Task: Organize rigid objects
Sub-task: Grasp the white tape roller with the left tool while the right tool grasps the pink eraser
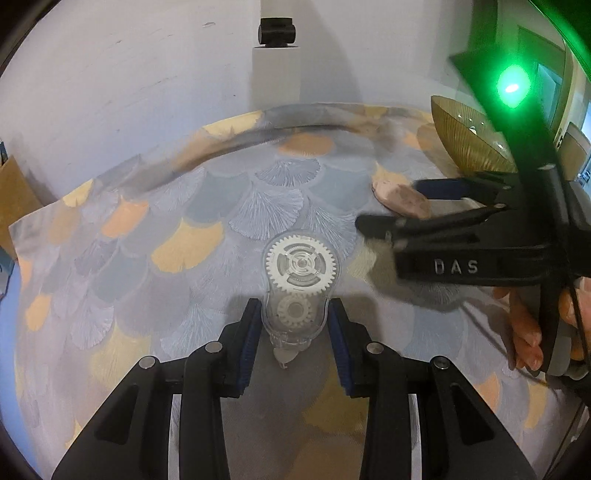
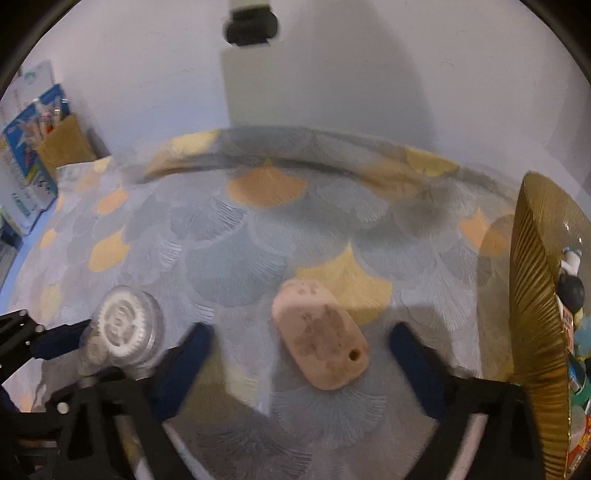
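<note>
A clear tape dispenser (image 1: 297, 266) with white gears inside sits between the blue pads of my left gripper (image 1: 294, 325), which is shut on its narrow end. The right wrist view shows the same dispenser (image 2: 125, 328) at the lower left. A pink, stained oval stone (image 2: 321, 339) with a small hole lies on the patterned tablecloth (image 2: 258, 240). My right gripper (image 2: 301, 332) stands open around it, with a gap between each pad and the stone. In the left wrist view the right gripper (image 1: 402, 205) straddles the stone (image 1: 399, 197) at the right.
A golden ribbed bowl (image 2: 535, 332) holding small items stands at the right edge, close to my right gripper; it also shows as the bowl (image 1: 469, 136). Printed boxes (image 2: 29, 147) lean at the far left. A white post with a black mount (image 1: 277, 33) stands behind the table.
</note>
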Demonstrator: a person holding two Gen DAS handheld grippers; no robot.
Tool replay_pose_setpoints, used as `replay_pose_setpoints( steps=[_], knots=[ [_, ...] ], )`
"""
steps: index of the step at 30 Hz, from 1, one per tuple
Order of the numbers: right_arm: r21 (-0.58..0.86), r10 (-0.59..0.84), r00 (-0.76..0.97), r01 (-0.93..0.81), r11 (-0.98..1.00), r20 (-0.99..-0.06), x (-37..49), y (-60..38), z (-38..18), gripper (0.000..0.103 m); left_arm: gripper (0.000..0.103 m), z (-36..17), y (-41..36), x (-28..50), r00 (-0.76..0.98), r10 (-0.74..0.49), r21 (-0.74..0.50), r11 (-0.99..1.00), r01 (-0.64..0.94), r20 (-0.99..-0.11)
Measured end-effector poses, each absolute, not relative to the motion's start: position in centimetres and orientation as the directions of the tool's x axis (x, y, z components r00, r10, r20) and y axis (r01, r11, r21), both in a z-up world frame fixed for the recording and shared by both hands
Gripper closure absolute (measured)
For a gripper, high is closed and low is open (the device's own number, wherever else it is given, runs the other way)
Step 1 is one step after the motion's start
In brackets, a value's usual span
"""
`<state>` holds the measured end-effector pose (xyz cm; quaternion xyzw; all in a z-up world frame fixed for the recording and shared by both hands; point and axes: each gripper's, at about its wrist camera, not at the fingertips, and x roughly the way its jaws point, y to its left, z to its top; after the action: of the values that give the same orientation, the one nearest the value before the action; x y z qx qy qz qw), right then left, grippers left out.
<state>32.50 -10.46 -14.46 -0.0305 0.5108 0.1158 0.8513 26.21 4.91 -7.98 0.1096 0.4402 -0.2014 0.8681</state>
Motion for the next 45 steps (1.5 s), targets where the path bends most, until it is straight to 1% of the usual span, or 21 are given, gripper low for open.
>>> replay_pose_setpoints(
  steps=[1,2,5,7,11,17,19,22,24,25,26,27,28,30,32,33,36,40,41,44,45],
  knots=[
    [0.073,0.188,0.460,-0.256,0.964,-0.868,32.0,-10.3,-14.2,0.059,0.070,-7.9,4.7,25.9,0.531,-0.253,0.013,0.894,0.447,-0.809],
    [0.076,0.204,0.465,-0.279,0.957,-0.862,31.6,-10.0,-14.0,0.064,0.070,-8.0,4.7,25.6,0.530,-0.251,0.013,0.896,0.444,-0.810],
    [0.065,0.219,0.461,-0.327,0.943,-0.860,29.9,-9.3,-13.7,0.066,0.070,-7.9,4.4,23.8,0.522,-0.261,-0.012,0.902,0.431,-0.812],
    [0.084,0.245,0.439,-0.354,0.931,-0.864,27.7,-9.3,-13.2,0.067,0.070,-7.9,4.4,21.7,0.512,-0.278,-0.042,0.905,0.424,-0.813],
    [0.101,0.270,0.406,-0.391,0.915,-0.873,21.7,-10.4,-12.3,0.067,0.070,-8.0,4.1,17.7,0.494,-0.305,-0.084,0.904,0.420,-0.814],
    [0.178,0.312,0.376,-0.352,0.919,-0.872,13.2,-14.0,-11.4,0.067,0.070,-8.8,1.3,13.2,0.485,-0.329,-0.103,0.895,0.434,-0.810],
    [0.195,0.325,0.371,-0.347,0.917,-0.870,11.5,-15.0,-11.3,0.067,0.070,-9.0,0.1,11.7,0.491,-0.323,-0.083,0.890,0.448,-0.809],
    [0.218,0.338,0.365,-0.332,0.918,-0.867,10.3,-15.9,-11.2,0.067,0.070,-9.2,-0.7,10.3,0.522,-0.281,-0.019,0.892,0.451,-0.805],
    [0.245,0.364,0.354,-0.337,0.909,-0.862,10.0,-16.0,-11.3,0.056,0.067,-9.2,-0.6,10.0,0.532,-0.273,-0.011,0.896,0.444,-0.802],
    [0.262,0.379,0.348,-0.340,0.903,-0.857,10.0,-16.1,-11.2,0.043,0.065,-9.2,-0.5,10.0,0.531,-0.281,-0.019,0.895,0.445,-0.799],
    [0.292,0.407,0.341,-0.340,0.894,-0.847,9.9,-16.4,-11.2,0.037,0.063,-9.3,-0.4,10.1,0.532,-0.289,-0.023,0.893,0.450,-0.796],
    [0.319,0.431,0.345,-0.338,0.886,-0.834,9.8,-16.6,-11.3,0.036,0.061,-9.4,-0.5,9.8,0.535,-0.288,-0.020,0.892,0.452,-0.794],
    [0.325,0.437,0.352,-0.334,0.885,-0.828,9.8,-16.6,-11.3,0.035,0.059,-9.4,-0.6,9.7,0.534,-0.290,-0.019,0.891,0.454,-0.795],
    [0.307,0.424,0.377,-0.332,0.892,-0.824,9.7,-16.2,-11.4,0.035,0.049,-9.4,-0.8,9.6,0.532,-0.292,-0.019,0.888,0.460,-0.795],
    [0.282,0.409,0.392,-0.341,0.897,-0.824,9.3,-15.9,-11.3,0.035,0.047,-9.6,-1.1,9.5,0.550,-0.254,0.023,0.894,0.448,-0.796],
    [0.275,0.405,0.395,-0.346,0.897,-0.825,9.2,-15.8,-11.3,0.035,0.046,-9.6,-1.1,9.5,0.547,-0.256,0.020,0.894,0.448,-0.797],
    [0.282,0.409,0.396,-0.340,0.897,-0.822,9.3,-15.9,-11.3,0.036,0.045,-9.6,-1.0,9.6,0.544,-0.261,0.019,0.890,0.455,-0.797],
    [0.248,0.376,0.407,-0.334,0.909,-0.832,9.2,-15.8,-11.3,0.042,0.045,-9.6,-0.9,10.0,0.535,-0.270,0.005,0.889,0.457,-0.800],
    [0.236,0.367,0.407,-0.337,0.911,-0.837,9.2,-15.7,-11.3,0.045,0.045,-9.6,-0.9,10.2,0.534,-0.269,0.007,0.889,0.458,-0.802],
    [0.144,0.299,0.403,-0.371,0.917,-0.865,9.0,-15.3,-11.3,0.046,0.046,-9.7,-1.4,10.2,0.534,-0.267,0.021,0.882,0.471,-0.802],
    [0.105,0.268,0.409,-0.378,0.920,-0.872,9.0,-15.2,-11.4,0.046,0.050,-9.7,-1.5,10.2,0.532,-0.271,0.019,0.879,0.477,-0.802]
  ],
)
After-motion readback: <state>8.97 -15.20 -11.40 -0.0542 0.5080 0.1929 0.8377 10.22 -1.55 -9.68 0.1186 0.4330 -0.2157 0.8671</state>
